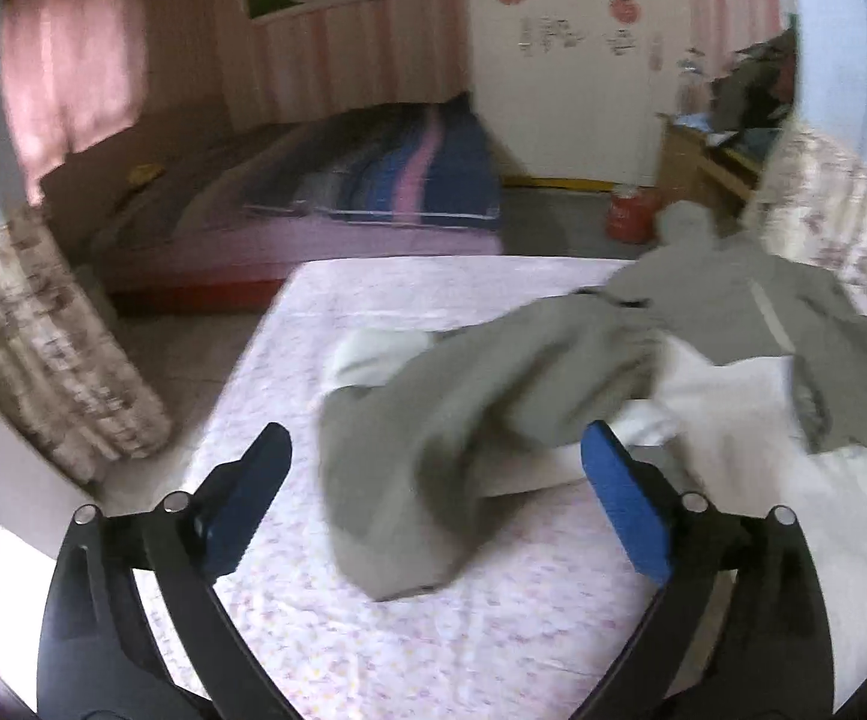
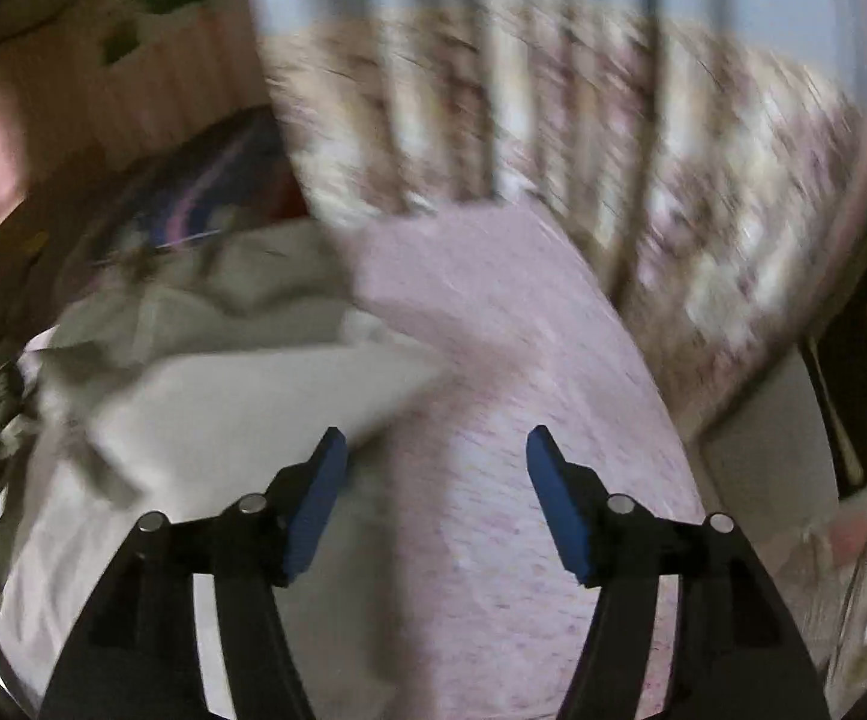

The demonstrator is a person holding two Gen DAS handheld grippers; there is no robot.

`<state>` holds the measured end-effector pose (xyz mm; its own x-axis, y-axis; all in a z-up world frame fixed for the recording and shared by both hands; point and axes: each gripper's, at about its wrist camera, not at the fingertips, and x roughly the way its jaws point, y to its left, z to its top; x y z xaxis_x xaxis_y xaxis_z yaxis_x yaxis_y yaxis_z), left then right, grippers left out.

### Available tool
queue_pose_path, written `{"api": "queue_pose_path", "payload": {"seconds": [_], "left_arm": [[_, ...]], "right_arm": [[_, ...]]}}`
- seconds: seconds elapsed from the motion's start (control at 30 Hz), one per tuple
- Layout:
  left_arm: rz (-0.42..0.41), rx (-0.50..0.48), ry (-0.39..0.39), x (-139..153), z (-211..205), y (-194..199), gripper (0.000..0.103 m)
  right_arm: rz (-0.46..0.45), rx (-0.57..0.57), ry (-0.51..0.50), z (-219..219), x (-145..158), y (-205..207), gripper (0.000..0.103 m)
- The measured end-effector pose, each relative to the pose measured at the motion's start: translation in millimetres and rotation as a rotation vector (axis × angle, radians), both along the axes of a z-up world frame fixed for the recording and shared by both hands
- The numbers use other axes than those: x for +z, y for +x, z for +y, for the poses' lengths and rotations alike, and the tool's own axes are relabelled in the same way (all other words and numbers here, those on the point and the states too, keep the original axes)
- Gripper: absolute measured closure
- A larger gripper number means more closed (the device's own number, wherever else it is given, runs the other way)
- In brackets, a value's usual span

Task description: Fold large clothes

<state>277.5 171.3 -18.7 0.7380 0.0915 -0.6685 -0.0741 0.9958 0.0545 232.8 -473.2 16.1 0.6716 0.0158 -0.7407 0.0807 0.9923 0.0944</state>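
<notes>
A large grey garment (image 1: 469, 396) with a white lining (image 1: 727, 396) lies crumpled on the bed's pink flowered sheet (image 1: 433, 630). One grey sleeve reaches toward the camera in the left wrist view. My left gripper (image 1: 438, 429) stands wide open above that sleeve; its blue pads straddle the cloth without pressing on it. The right wrist view is blurred. There my right gripper (image 2: 436, 433) is open over the bare sheet (image 2: 493, 510), with nothing between its pads. The garment's pale lining (image 2: 223, 408) lies just left of its left finger.
A second bed with a striped blue and pink blanket (image 1: 385, 180) stands across the floor gap. Flowered curtains hang at the left (image 1: 43, 348) and beside the bed (image 2: 553, 180). A red container (image 1: 628, 216) and a wooden desk (image 1: 709, 162) stand at the far right.
</notes>
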Motion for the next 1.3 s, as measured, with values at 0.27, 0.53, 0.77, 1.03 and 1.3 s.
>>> {"api": "queue_pose_path", "payload": {"seconds": [0.27,0.53,0.77,1.03,1.3], "left_arm": [[0.101,-0.079,0.021,-34,-43,37,0.007],[0.146,-0.109,0.085,-55,-46,60,0.058],[0.151,0.025,0.082,-57,-6,64,0.099],[0.121,0.090,0.029,-35,22,39,0.040],[0.014,-0.048,0.019,3,-40,18,0.011]], "right_arm": [[0.002,0.363,-0.099,147,13,61,0.030],[0.106,0.423,-0.193,197,-29,93,0.092],[-0.120,0.521,0.028,229,40,107,0.095],[0.051,0.576,-0.073,295,-11,148,0.031],[-0.136,0.422,-0.043,195,61,86,0.014]]}}
